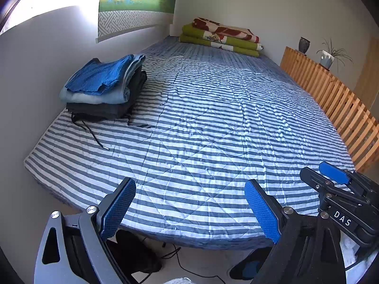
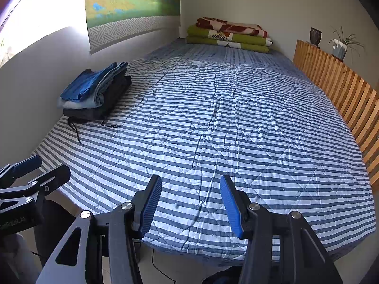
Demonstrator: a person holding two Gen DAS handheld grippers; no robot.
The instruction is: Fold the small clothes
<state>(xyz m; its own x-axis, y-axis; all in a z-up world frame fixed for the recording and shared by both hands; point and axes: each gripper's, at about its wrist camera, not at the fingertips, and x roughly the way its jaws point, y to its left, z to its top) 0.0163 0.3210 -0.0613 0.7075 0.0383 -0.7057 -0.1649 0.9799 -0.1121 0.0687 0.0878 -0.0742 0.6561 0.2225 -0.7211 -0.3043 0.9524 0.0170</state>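
A stack of folded clothes (image 1: 104, 87) (image 2: 94, 92) lies at the left edge of the striped bed, against the wall. A blue piece is on top, a light blue one under it, and dark ones with a loose drawstring at the bottom. My left gripper (image 1: 189, 183) hovers over the bed's near edge, open, with nothing between its blue pads. My right gripper (image 2: 190, 179) is beside it on the right, also open and empty. Each gripper shows in the other's view, the right gripper (image 1: 317, 172) at the right edge and the left gripper (image 2: 45, 168) at the left. No loose garment lies on the quilt.
The blue-and-white striped quilt (image 1: 213, 118) covers the bed. Folded green and red blankets (image 1: 220, 37) lie at the far end. A wooden slatted rail (image 1: 331, 94) runs along the right side, with a vase and a potted plant behind it. Cables and a shoe (image 1: 248, 267) lie on the floor below.
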